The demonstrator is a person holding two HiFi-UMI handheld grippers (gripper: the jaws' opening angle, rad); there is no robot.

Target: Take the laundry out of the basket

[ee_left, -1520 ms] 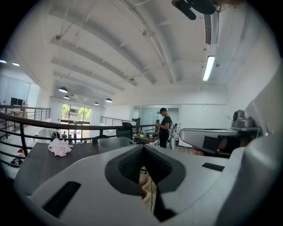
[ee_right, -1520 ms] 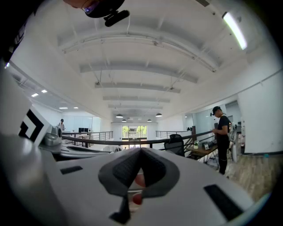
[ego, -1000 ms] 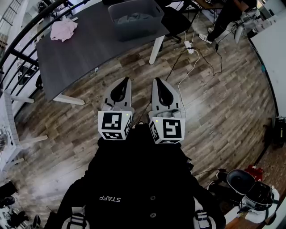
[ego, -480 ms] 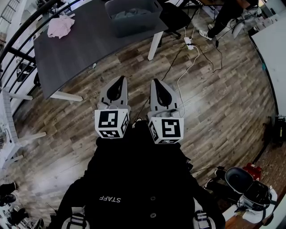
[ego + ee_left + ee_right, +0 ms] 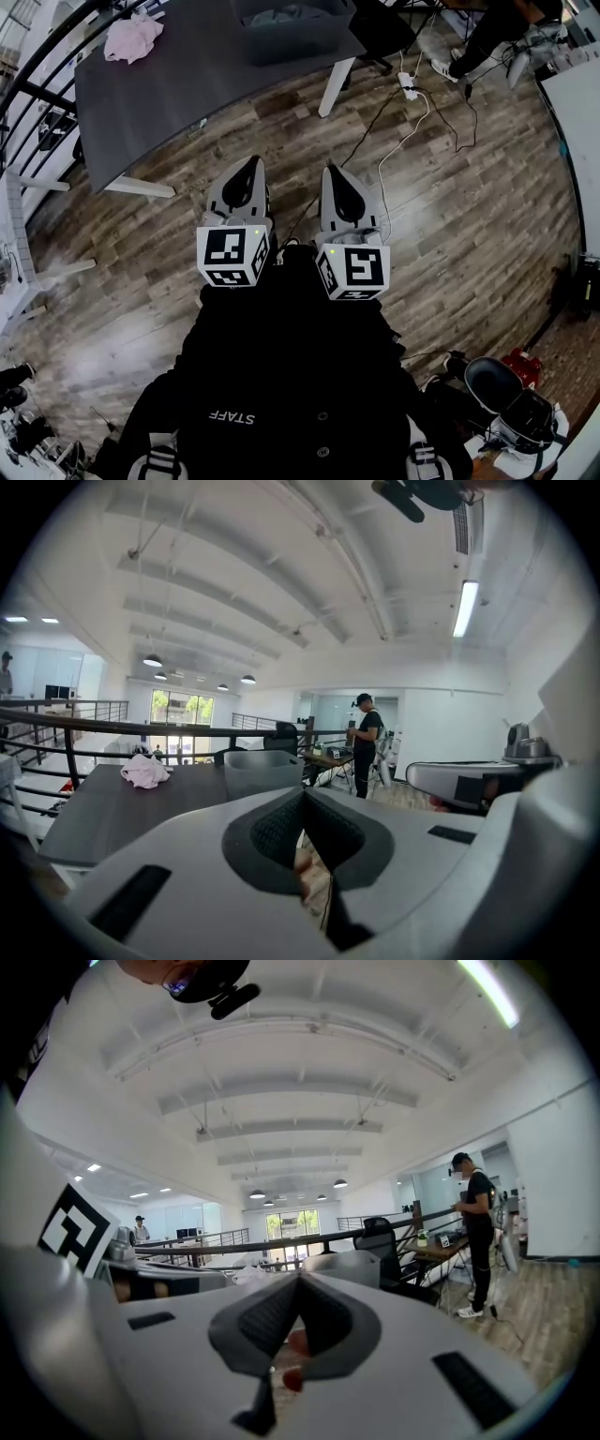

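Left claw [image 5: 249,165] and right claw [image 5: 334,172], side by side, are closed and empty; well ahead sits the basket [image 5: 292,45] on a table [image 5: 178,89], pink cloth [image 5: 133,37] further left.

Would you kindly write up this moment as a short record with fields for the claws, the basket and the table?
left claw: shut, empty, over the wooden floor, short of the dark grey table
right claw: shut, empty, beside the left claw
basket: grey plastic basket on that table, grey laundry inside
loose item: crumpled pink cloth on the table, apart from the basket
progress: neither claw at the basket yet
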